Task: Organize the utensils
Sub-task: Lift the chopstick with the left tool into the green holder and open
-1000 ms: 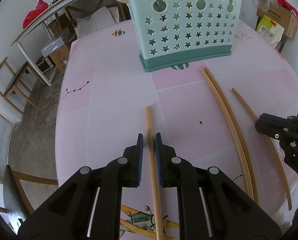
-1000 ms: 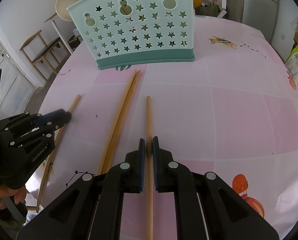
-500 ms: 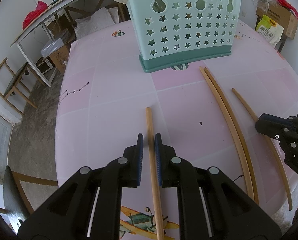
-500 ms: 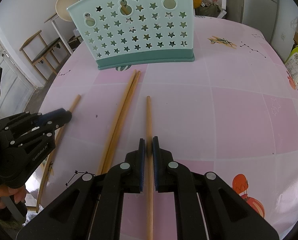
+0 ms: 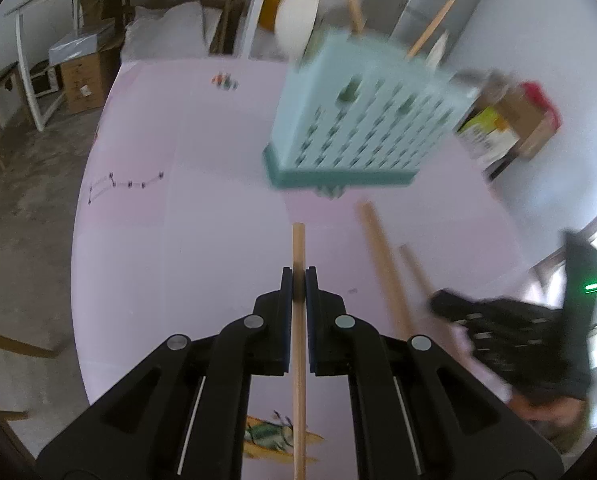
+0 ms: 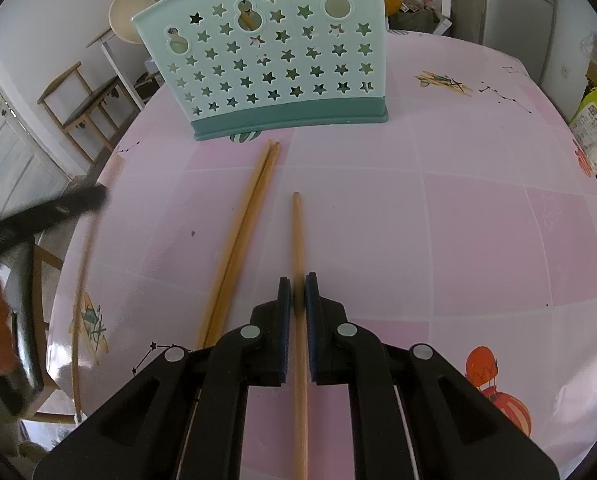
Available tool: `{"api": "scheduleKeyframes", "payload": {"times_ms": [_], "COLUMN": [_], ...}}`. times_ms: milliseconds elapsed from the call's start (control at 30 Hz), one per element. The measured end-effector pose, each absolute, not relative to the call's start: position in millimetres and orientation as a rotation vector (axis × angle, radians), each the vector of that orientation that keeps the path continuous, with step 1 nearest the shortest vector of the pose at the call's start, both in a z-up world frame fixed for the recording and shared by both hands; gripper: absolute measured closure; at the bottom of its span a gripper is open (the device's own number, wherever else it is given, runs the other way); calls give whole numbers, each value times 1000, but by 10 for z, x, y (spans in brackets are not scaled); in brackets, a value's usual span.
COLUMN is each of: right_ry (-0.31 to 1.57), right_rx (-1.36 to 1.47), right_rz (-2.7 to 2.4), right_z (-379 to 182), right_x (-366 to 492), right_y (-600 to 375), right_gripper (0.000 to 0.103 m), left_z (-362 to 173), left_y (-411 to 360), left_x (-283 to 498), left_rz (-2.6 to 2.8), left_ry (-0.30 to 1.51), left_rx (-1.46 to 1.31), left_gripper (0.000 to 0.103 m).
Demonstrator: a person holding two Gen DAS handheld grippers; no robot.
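Each gripper is clamped on one wooden chopstick: the left gripper (image 5: 298, 280) holds a chopstick (image 5: 298, 248) pinched between its narrow jaws with the tip toward the teal star-cut utensil holder (image 6: 274, 64), and the right gripper (image 6: 298, 286) grips a second chopstick (image 6: 297, 232) lying on the pink tablecloth (image 6: 458, 220) just near of the holder. To do this step well, keep the grip firm, raise the stick clear of the table, turn its tip down over the holder's open top, and release only once it is inside. Count: four chopsticks outside the holder, namely one in each gripper plus a loose pair (image 6: 246, 216) lying together on the table left of the right gripper's stick; at least two more stand in the holder; one holder.
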State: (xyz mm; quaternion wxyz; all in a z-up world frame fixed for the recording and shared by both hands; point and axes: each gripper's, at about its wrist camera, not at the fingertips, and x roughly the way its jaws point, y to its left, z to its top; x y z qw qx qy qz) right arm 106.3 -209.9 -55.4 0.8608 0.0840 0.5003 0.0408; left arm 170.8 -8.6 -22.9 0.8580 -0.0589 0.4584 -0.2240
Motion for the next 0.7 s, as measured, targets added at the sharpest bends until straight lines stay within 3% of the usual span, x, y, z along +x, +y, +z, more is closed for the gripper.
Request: {"api": "scheduleKeyframes", "payload": {"times_ms": [333,700], "right_ry": [1050,1040], "right_rx": [184,223], "right_rz": [90,109], "right_z": [-556,-573], "right_x": [1071,1067], "right_y": [-2111,-2159], "right_gripper": [95,95], "left_z": [851,1815], "left_y": [-7,-373], "left_x": [1630,2050], "left_rz": [-625,-669], "left_ry": [709,483], "left_rx": [-173,-140], "left_gripper": [98,98]}}
